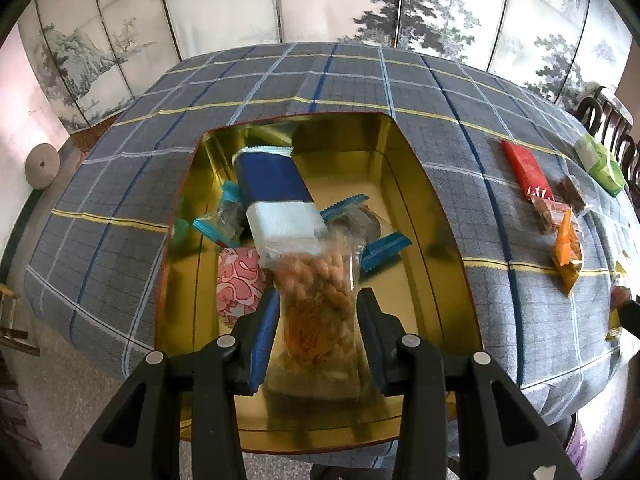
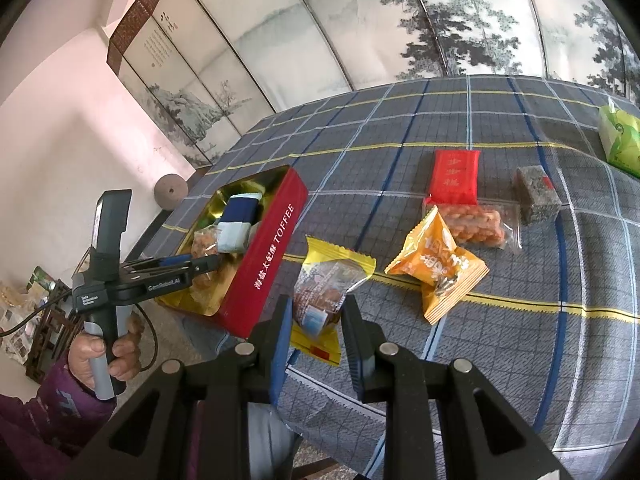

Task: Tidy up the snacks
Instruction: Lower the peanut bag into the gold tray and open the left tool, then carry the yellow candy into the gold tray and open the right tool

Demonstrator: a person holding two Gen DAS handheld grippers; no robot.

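Note:
A red toffee tin [image 2: 264, 256] with a gold inside [image 1: 416, 216] stands open on the plaid table. It holds a blue-and-white pack [image 1: 276, 192], teal-ended packets [image 1: 384, 248] and a pink pack [image 1: 238, 284]. My left gripper [image 1: 316, 304] is open over the tin, with a blurred clear bag of twisted snacks [image 1: 320, 312] between its fingers, apparently loose. My right gripper [image 2: 316, 312] has its fingers on both sides of a yellow-ended clear snack packet [image 2: 324, 288] lying on the cloth beside the tin; the jaws look slightly apart.
On the cloth to the right lie an orange packet [image 2: 440, 268], a clear bag of fried twists [image 2: 476, 224], a red packet [image 2: 456, 176], a brown sesame bar [image 2: 538, 194] and a green pack [image 2: 622, 140]. A painted screen stands behind the table.

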